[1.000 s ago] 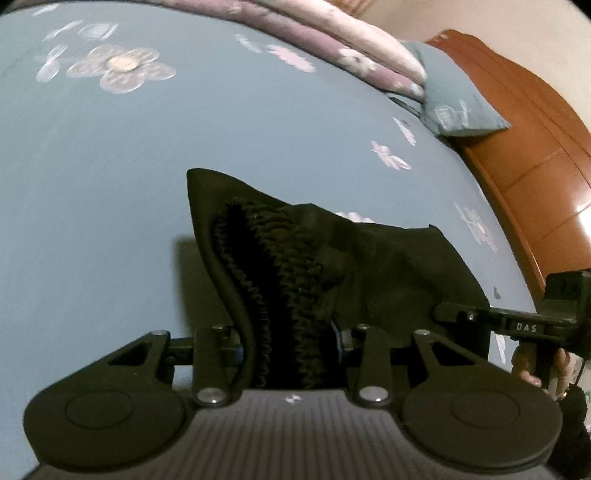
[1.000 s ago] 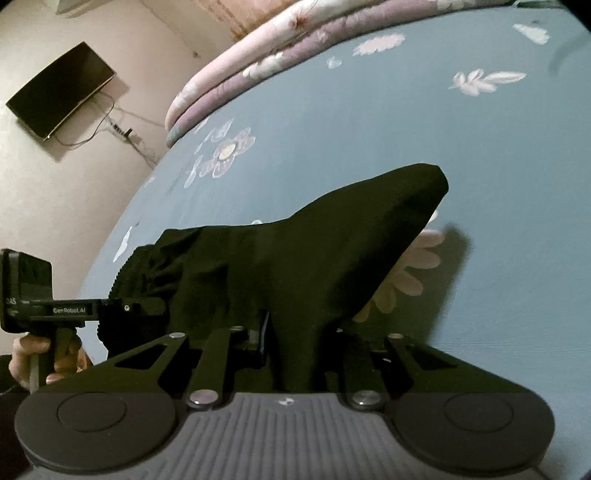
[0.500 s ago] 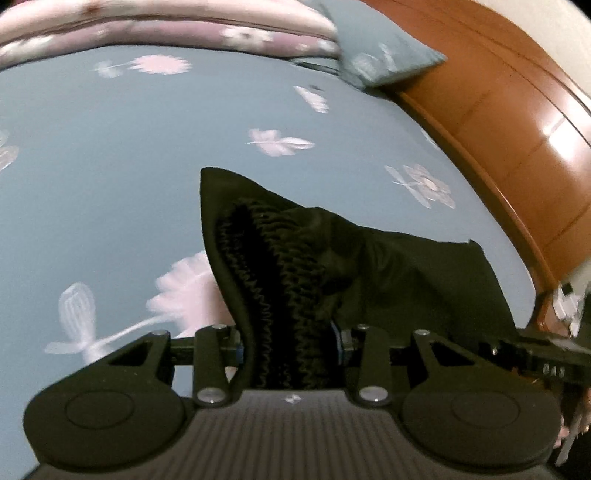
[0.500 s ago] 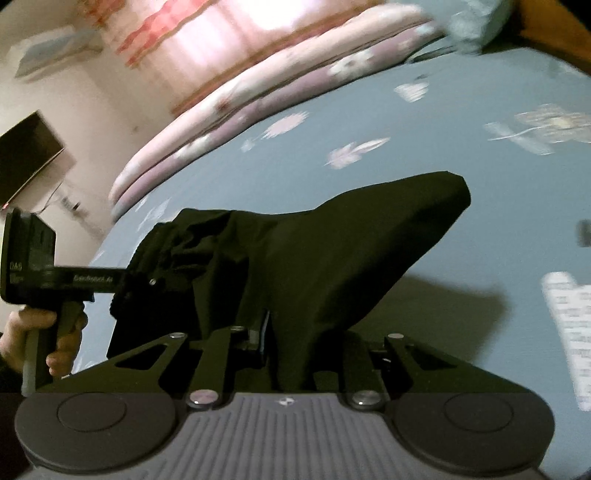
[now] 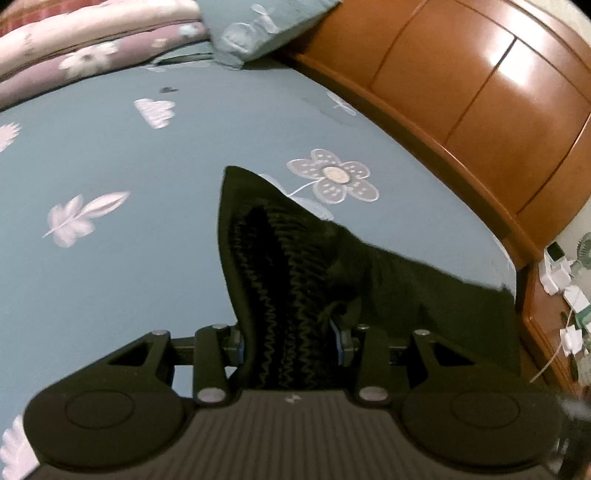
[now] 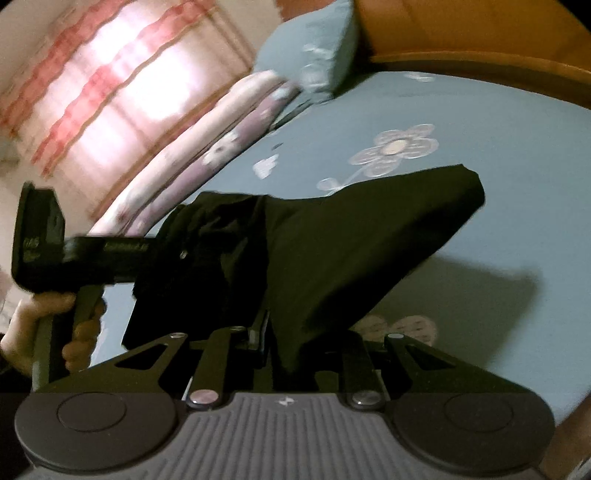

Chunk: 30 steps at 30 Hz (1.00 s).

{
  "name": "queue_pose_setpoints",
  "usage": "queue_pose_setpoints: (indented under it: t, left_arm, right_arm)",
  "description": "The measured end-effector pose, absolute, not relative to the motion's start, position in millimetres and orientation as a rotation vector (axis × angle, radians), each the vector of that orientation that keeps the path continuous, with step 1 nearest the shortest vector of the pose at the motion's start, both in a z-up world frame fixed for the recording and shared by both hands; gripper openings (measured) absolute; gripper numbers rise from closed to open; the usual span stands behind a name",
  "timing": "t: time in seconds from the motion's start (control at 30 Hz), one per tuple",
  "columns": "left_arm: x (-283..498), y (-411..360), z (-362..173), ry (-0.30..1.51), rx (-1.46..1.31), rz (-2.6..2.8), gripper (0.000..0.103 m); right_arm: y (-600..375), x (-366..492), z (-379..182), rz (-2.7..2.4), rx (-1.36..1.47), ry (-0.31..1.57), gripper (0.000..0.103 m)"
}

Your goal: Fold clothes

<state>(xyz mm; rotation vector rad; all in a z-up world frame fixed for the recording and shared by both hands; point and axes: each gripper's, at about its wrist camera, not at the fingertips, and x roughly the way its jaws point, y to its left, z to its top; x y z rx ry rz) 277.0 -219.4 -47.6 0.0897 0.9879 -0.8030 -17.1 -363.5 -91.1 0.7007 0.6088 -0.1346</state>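
We hold a black garment (image 5: 295, 280) up over a blue flowered bed (image 5: 110, 155), one tong on each end. Our left tongs (image 5: 288, 339) are part closed, clamping its ribbed waistband, which rises toward twelve o'clock. Our right tongs (image 6: 295, 339) are nearly closed on smooth cloth that peaks toward two o'clock. At nine o'clock in the right view, a hand (image 6: 40, 321) grips the left tongs' handle.

bedroom: blue floral bedsheet (image 5: 110, 155), folded pink/purple quilt (image 6: 192, 162) by teal pillow (image 5: 258, 26), glossy wood headboard (image 5: 480, 92), backlit pink-striped curtain (image 6: 110, 81), cluttered nightstand (image 5: 554, 314) beside
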Motion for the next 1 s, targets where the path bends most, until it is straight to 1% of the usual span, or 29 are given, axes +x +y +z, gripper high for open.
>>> queue_pose_setpoints:
  t: [0.37,0.53,0.77,0.87,0.9,0.97,1.0]
  left_arm:
    - [291,-361,-51,0.957,0.213,-0.907,0.037]
    - [298,-402,-61,0.962,0.285,-0.923,0.036]
    - [313,-416,-77,0.989,0.284,-0.906,0.037]
    - [322,-416,-80,0.998,0.291,-0.905,0.037]
    - [324,-414,-82,0.999,0.285,-0.905,0.04]
    - [330,-409,-86,1.008,0.264,-0.9,0.044]
    - [334,-406,-88,1.018,0.246,-0.893,0.048]
  right_arm:
    - [-419,-39,-107,-0.301,0.819,0.498,0.022]
    - [-443,-43,-125,-0.336,0.888,0.492,0.022]
    - [-460,-42,-156,-0.361,0.953,0.511,0.022]
    - [-459,-44,-160,-0.356,0.957,0.521,0.024]
    - [-459,-46,-162,-0.354,0.96,0.526,0.026]
    - [-459,-50,-169,-0.347,0.976,0.534,0.026]
    - [-460,-53,-173,-0.346,0.985,0.538,0.036]
